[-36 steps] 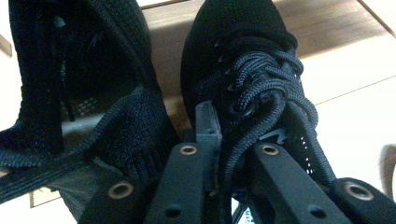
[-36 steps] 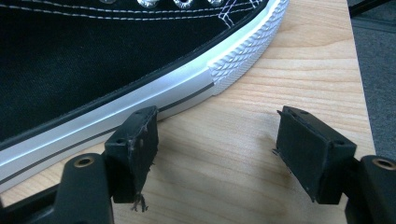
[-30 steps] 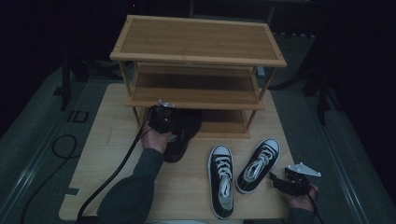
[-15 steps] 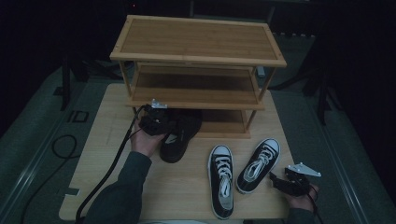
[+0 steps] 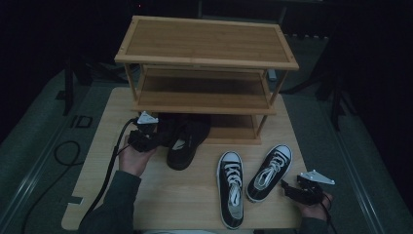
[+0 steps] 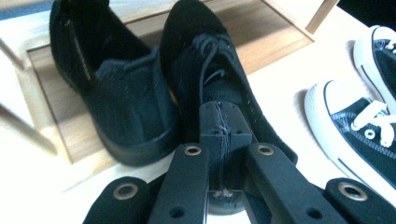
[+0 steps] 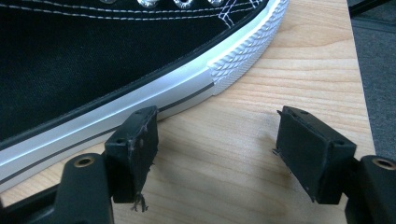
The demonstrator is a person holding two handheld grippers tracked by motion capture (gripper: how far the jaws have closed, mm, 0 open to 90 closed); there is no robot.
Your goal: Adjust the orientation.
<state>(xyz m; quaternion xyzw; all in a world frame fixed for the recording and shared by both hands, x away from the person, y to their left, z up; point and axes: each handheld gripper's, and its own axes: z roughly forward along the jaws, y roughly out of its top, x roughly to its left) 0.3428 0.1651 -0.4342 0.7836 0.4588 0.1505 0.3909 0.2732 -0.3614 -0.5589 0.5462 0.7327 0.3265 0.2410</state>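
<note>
1. A pale wooden table (image 5: 185,195) stands in a dark room and carries a three-tier slatted bamboo shoe rack (image 5: 207,44).
2. The high view takes in the whole layout: two black shoes at the rack's bottom tier and a pair of black-and-white sneakers (image 5: 248,178) lying near the right gripper (image 5: 292,190).
3. The left gripper view shows closer detail. One black shoe (image 6: 112,107) stands on the bottom shelf; the other black shoe (image 6: 219,84), of knit-like fabric with laces, has its toe on the shelf and its heel out on the table.
4. The left gripper (image 6: 223,154) is closed, pads together just above that shoe's heel; whether fabric is pinched I cannot tell.
5. The right gripper view shows its jaws spread apart, empty, beside a sneaker's ribbed white rubber edge.
6. Since the earlier frames, the left gripper has drawn back towards the table's left, its jaws have just been closing, and the right hand has kept still.
</note>
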